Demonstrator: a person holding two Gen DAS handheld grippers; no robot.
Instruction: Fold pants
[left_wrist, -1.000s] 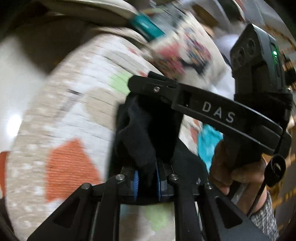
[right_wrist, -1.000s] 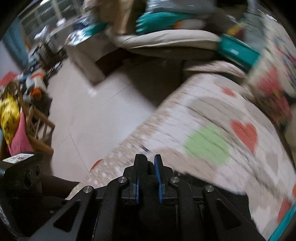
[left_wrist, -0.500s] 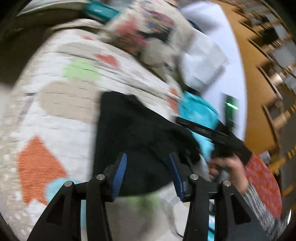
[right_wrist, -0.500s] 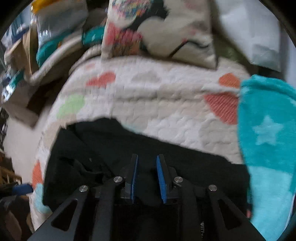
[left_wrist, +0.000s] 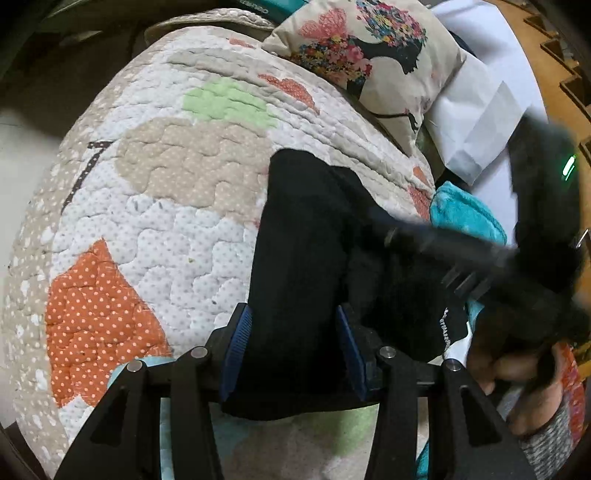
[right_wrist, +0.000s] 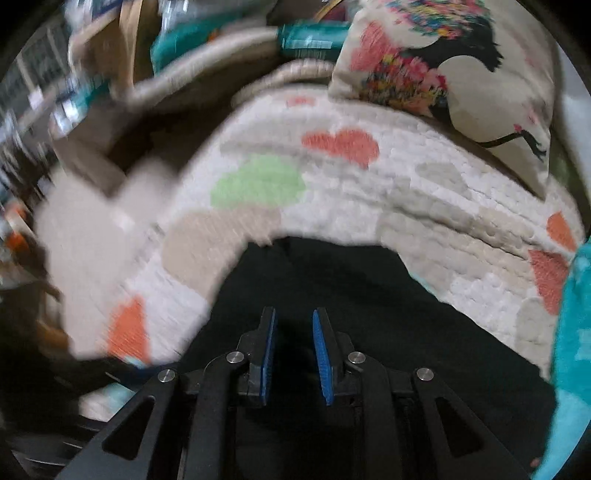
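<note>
Left gripper (left_wrist: 293, 347) parted wide over black pants (left_wrist: 306, 236), pads clear of the cloth. Right gripper (right_wrist: 293, 354) narrowly parted over same pants, nothing pinched. Pants bunched, matte, on quilted heart-patch bedspread (left_wrist: 177, 229). Only left view shows blurred hand (left_wrist: 517, 373); floral pillow (right_wrist: 461, 74) far.

Dim indoor light, soft shadows. The left wrist view is sharp on the quilt (left_wrist: 155, 229), smeared at right. The right wrist view blurs heavily, worst upper left. Both bend and darken toward the corners.
</note>
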